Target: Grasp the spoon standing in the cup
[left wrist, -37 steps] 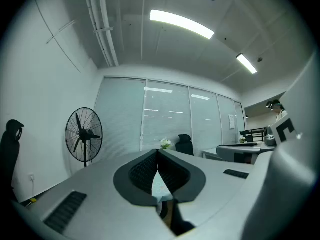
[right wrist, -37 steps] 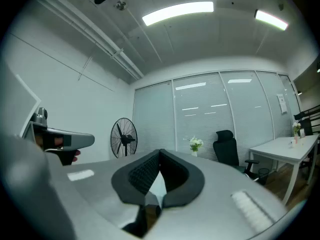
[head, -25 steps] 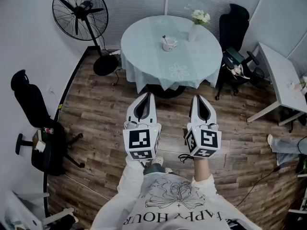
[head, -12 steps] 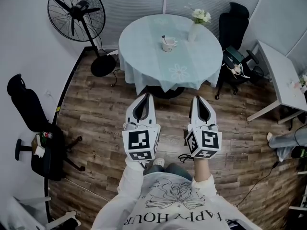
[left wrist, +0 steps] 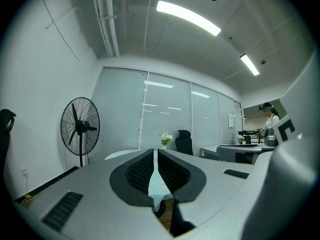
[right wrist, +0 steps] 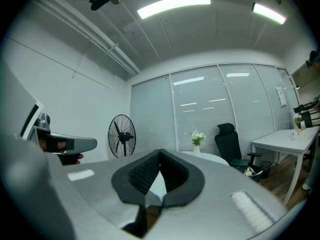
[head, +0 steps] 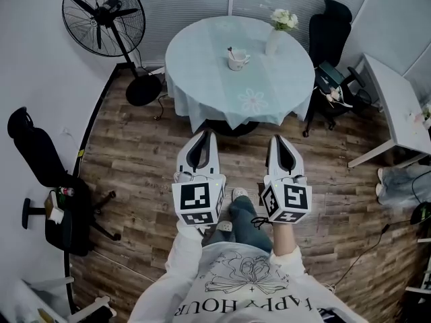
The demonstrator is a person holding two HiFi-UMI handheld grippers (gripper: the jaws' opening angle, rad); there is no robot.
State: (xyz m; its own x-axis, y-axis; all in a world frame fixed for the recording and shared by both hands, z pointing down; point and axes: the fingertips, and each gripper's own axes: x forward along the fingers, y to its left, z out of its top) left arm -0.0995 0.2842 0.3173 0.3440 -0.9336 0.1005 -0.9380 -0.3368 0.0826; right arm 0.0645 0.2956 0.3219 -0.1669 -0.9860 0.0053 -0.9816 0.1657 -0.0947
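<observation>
Both tools are fully closed and empty. The left tool (head: 210,133) and right tool (head: 275,138) are level, side by side above the wooden floor, well short of the counter (head: 202,79). The spoon (head: 230,51) stands in the white cup (head: 238,62) near the counter centre. Approach the near edge, open 1 tool before arrival, then pinch the handle above the rim without tipping the cup.
</observation>
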